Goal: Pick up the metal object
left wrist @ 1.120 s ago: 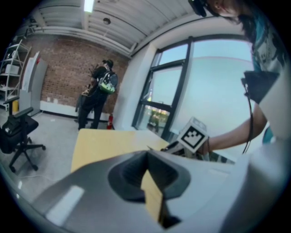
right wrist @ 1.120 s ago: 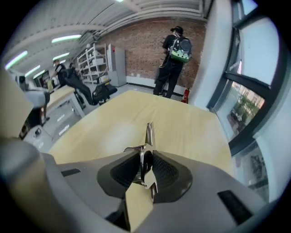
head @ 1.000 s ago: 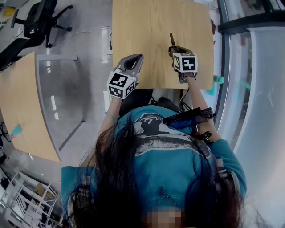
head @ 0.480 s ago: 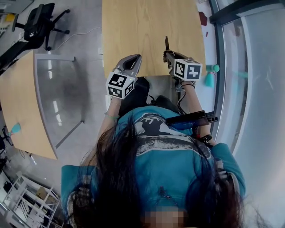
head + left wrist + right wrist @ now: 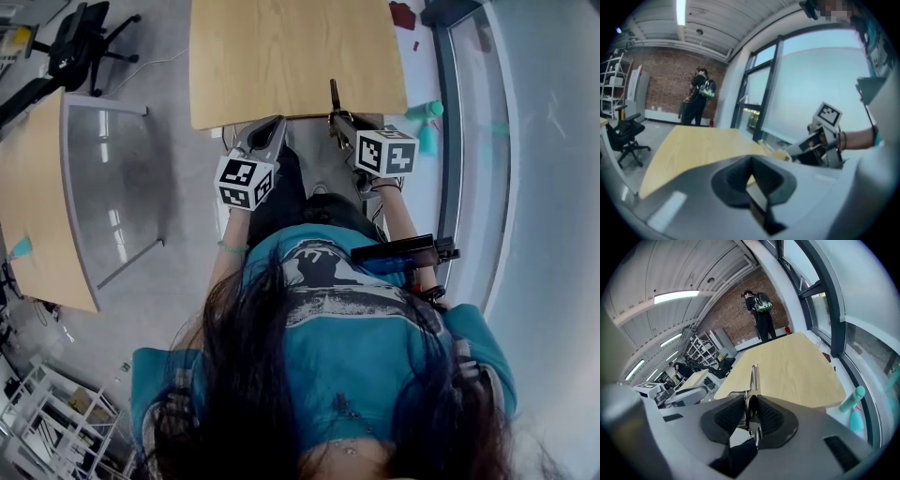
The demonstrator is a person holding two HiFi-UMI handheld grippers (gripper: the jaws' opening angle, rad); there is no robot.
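A thin flat metal object (image 5: 334, 96) sticks forward out of my right gripper (image 5: 339, 118), which is shut on its near end. In the right gripper view the metal object (image 5: 753, 378) stands upright between the dark pads of the right gripper (image 5: 751, 409), held in the air before the near edge of the wooden table (image 5: 797, 366). My left gripper (image 5: 272, 128) hovers by the table's (image 5: 281, 56) near edge at the left, shut, with nothing in it. In the left gripper view the left gripper (image 5: 752, 161) faces the table (image 5: 693, 145) and the right gripper (image 5: 820, 140) is seen at the right.
A second wooden table (image 5: 28, 187) and a black office chair (image 5: 80, 47) stand to the left. A teal bottle (image 5: 427, 127) sits on the floor by the window frame (image 5: 448, 141) at the right. A person with a backpack (image 5: 759, 310) stands beyond the table's far end.
The table has slid away up the head view. Both grippers, earlier over its near part, are now at or just off its near edge, the right one still gripping the metal object.
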